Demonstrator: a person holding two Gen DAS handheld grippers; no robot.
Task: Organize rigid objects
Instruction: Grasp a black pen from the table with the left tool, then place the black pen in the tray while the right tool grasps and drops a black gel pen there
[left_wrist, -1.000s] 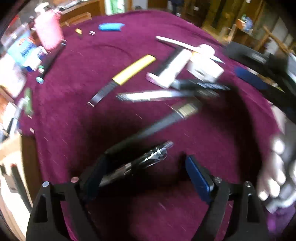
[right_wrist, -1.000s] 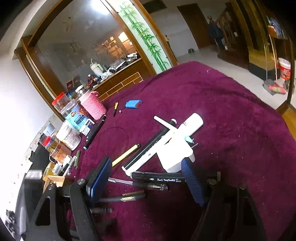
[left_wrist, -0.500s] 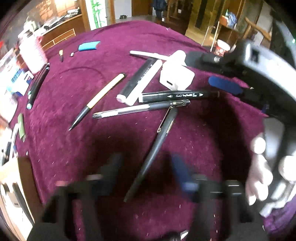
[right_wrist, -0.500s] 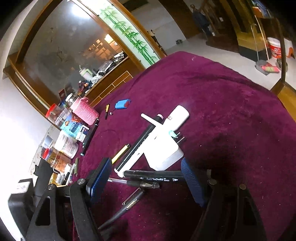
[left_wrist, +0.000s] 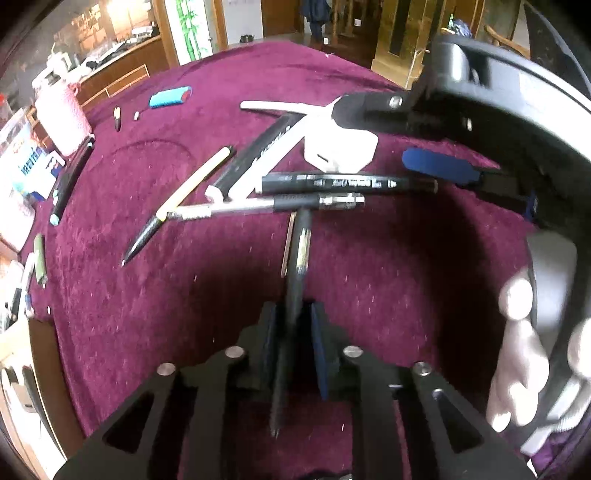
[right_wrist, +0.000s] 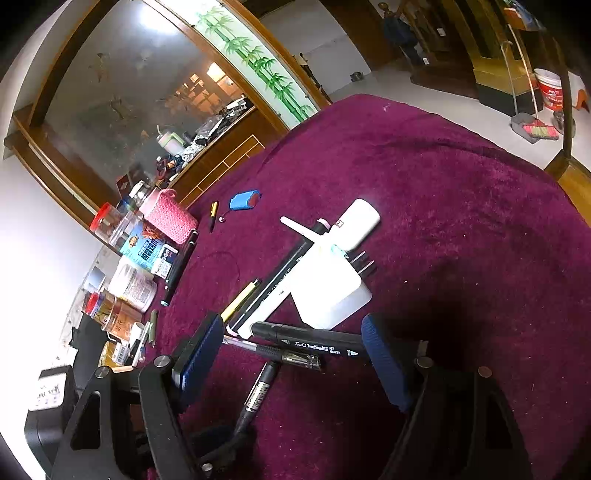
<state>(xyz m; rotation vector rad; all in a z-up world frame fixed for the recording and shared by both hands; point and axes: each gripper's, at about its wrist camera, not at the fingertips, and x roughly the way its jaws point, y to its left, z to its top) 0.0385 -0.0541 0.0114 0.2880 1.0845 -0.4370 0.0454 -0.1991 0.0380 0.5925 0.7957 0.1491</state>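
A deep maroon plush cloth (right_wrist: 461, 206) covers the rounded table, flecked with pale lint. The left gripper (left_wrist: 293, 343) is clamped on a black pen (left_wrist: 297, 266), blue pads pressing its barrel, the pen's far end reaching toward a grey gel pen (left_wrist: 266, 205) that lies crosswise. Just beyond sits a black art marker (right_wrist: 317, 341), between the wide-open jaws of the right gripper (right_wrist: 291, 354), which touch nothing. A white plug adapter (right_wrist: 325, 288) lies beside it, with a yellow-barrelled pen (left_wrist: 195, 181) slanting off to the left and a blue lighter-like case (right_wrist: 243, 199) farther back. Along the table's left edge stand a pink knitted holder (right_wrist: 170, 218), jars and printed boxes. Behind them runs a wood-framed glass partition with painted bamboo (right_wrist: 255, 59); a red-and-white bucket (right_wrist: 550, 88) and a dustpan stand on the pale floor at the far right.
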